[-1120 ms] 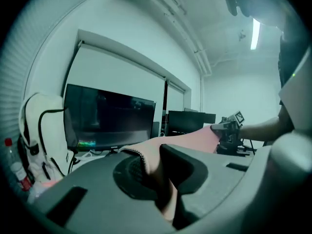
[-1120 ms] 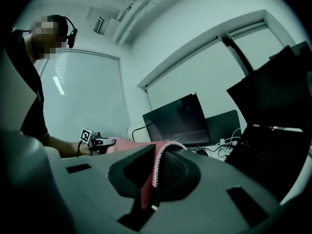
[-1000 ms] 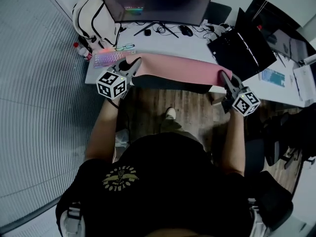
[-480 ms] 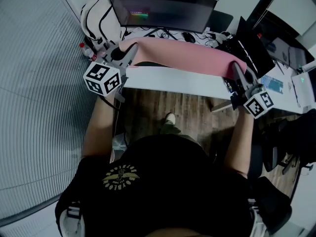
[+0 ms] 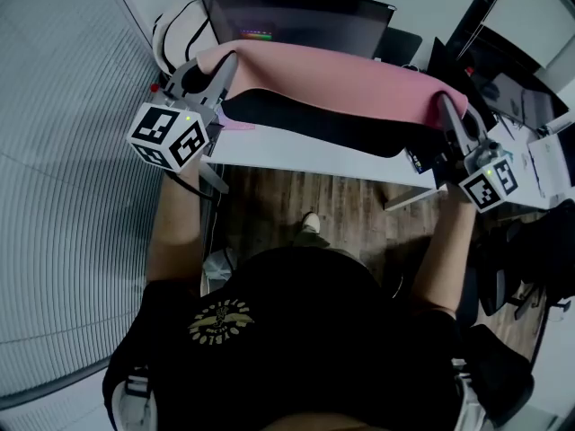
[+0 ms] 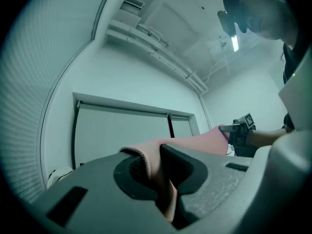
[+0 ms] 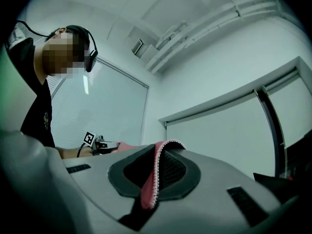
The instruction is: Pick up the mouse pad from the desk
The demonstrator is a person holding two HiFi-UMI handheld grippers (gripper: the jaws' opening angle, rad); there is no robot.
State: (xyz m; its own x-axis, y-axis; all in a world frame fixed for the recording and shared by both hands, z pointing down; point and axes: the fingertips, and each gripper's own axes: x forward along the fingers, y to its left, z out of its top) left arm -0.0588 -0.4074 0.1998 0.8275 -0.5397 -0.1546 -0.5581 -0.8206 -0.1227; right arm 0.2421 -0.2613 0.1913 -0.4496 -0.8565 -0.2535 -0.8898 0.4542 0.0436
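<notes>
The long pink mouse pad with a black underside hangs stretched in the air above the white desk. My left gripper is shut on its left end, and my right gripper is shut on its right end. In the left gripper view the pink edge of the pad is pinched between the jaws of the left gripper, and the far gripper shows at the pad's other end. In the right gripper view the stitched pink edge of the pad sits clamped in the right gripper.
A wide dark monitor stands behind the pad. A white backpack sits at the desk's back left. An open black laptop lies at the right, with more desks beyond. Wood floor shows below the desk edge.
Both grippers have risen with the pad. It was half on the desk, its near edge lifted; now it hangs above the desk with its black underside showing and hides the keyboard.
</notes>
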